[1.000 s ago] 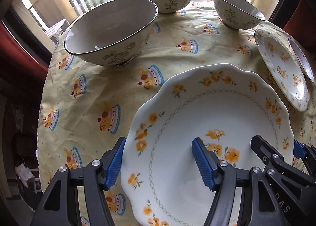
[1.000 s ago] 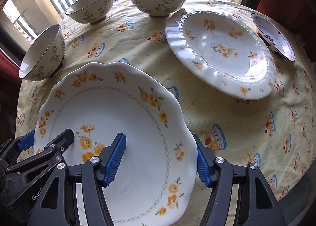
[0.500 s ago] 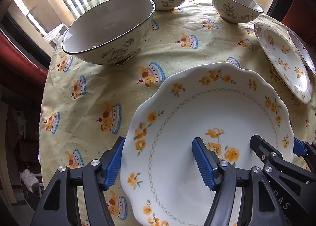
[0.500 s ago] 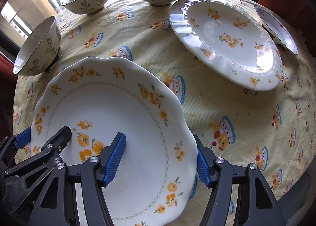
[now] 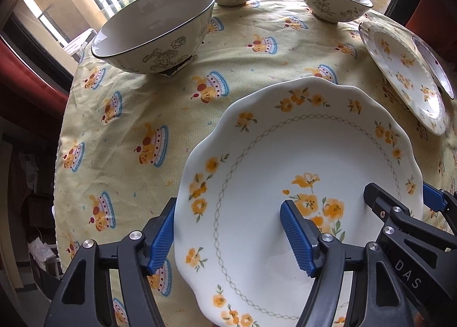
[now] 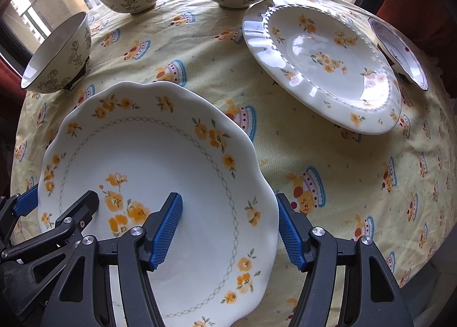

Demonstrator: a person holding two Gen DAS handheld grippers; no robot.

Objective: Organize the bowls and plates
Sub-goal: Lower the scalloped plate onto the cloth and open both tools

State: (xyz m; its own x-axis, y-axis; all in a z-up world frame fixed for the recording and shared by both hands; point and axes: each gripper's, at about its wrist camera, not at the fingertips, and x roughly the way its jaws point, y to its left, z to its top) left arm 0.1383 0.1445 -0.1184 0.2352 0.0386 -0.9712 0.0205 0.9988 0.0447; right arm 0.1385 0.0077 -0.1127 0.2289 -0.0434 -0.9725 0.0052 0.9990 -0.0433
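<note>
The scalloped plate (image 5: 300, 155) is rising off the tablecloth (image 5: 128, 115); left gripper (image 5: 228, 235) and right gripper (image 6: 228, 230) are straddling its opposite rims, spread wide.

A white scalloped plate (image 5: 300, 178) with orange flowers sits tilted off the yellow cloth, near three bowls (image 5: 154, 33).

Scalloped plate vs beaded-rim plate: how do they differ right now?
The scalloped plate sits between the fingers of both the left gripper and the right gripper; the beaded-rim plate has no gripper on it. The scalloped plate has a wavy edge and a diamond-chain ring; the beaded-rim plate has a round rim with a line of raised dots. Both are white with orange flowers.
</note>
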